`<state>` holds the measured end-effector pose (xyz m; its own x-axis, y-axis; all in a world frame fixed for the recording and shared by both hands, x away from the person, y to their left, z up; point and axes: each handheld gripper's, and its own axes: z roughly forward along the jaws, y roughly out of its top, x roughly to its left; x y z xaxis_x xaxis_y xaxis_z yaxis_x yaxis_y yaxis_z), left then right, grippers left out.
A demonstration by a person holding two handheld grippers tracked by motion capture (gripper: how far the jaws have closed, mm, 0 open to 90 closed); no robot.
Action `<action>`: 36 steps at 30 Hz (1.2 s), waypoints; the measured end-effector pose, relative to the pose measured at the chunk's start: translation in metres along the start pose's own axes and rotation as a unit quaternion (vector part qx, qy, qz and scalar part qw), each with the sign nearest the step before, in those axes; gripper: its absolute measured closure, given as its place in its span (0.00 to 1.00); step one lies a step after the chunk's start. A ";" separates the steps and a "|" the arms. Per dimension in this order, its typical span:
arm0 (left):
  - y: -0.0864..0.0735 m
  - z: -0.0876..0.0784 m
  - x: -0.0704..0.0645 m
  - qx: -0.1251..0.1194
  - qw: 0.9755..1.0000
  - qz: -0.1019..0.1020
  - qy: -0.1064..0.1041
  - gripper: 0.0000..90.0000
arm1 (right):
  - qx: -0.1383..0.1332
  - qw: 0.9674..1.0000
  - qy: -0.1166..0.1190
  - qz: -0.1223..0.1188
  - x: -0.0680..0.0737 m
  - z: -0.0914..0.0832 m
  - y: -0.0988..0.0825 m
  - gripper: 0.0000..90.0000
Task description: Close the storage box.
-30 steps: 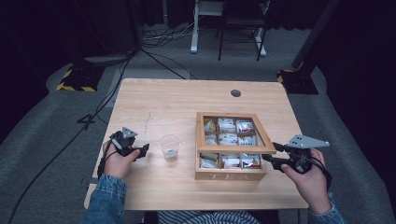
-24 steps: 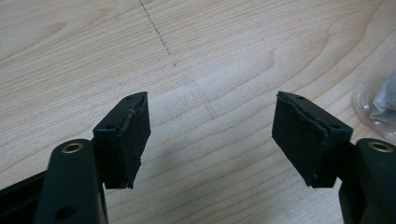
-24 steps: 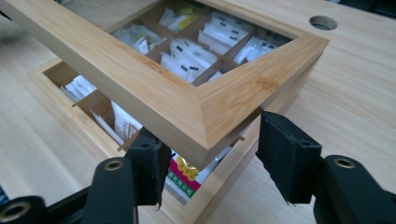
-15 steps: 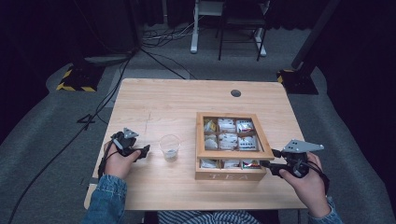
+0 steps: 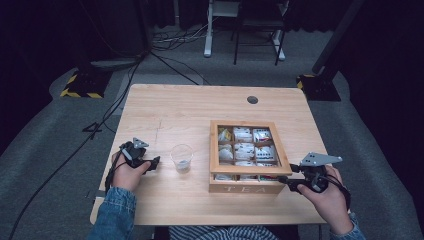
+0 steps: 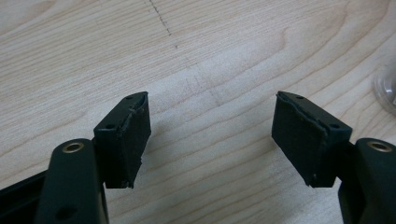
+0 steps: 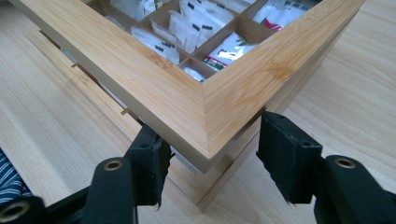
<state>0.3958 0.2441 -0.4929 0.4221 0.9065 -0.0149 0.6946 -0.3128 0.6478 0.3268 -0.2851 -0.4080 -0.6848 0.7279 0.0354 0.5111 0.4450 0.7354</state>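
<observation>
A wooden tea box [image 5: 240,188] stands on the table's right half, with several tea bags [image 5: 244,150] in its compartments. Its framed lid [image 5: 250,169] lies on top, lifted slightly at the front. My right gripper [image 5: 286,175] is at the lid's front right corner. In the right gripper view the jaws [image 7: 212,154] are shut on that corner of the lid [image 7: 187,88], with a gap showing between lid and box [image 7: 219,186]. My left gripper [image 5: 152,162] rests on the table at the left, open [image 6: 212,140] with only bare wood between its pads.
A clear plastic cup [image 5: 181,158] stands between the left gripper and the box; its rim [image 6: 387,91] is at the right edge of the left gripper view. The wooden table [image 5: 190,105] has a cable hole [image 5: 252,100] at the back. Dark floor and cables lie beyond.
The right hand has shifted slightly at the box's front right corner, and the lid's front edge now sits a little higher. The left hand has not moved.
</observation>
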 end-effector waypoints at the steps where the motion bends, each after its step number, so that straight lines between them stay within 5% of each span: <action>1: 0.000 0.000 0.000 0.000 1.000 0.000 0.000 0.32 | 0.003 1.000 0.001 -0.001 0.000 0.001 -0.001 0.49; 28: 0.000 0.002 0.001 0.003 1.000 0.003 0.001 0.32 | 0.061 0.998 0.017 -0.013 0.004 0.013 -0.006 0.48; 36: 0.000 0.002 0.001 0.002 1.000 0.002 0.002 0.32 | 0.083 0.996 0.015 -0.019 0.005 0.017 -0.008 0.38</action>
<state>0.3972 0.2441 -0.4946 0.4230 0.9061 -0.0093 0.6956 -0.3182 0.6441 0.3282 -0.2761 -0.4250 -0.7191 0.6942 0.0323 0.5624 0.5540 0.6139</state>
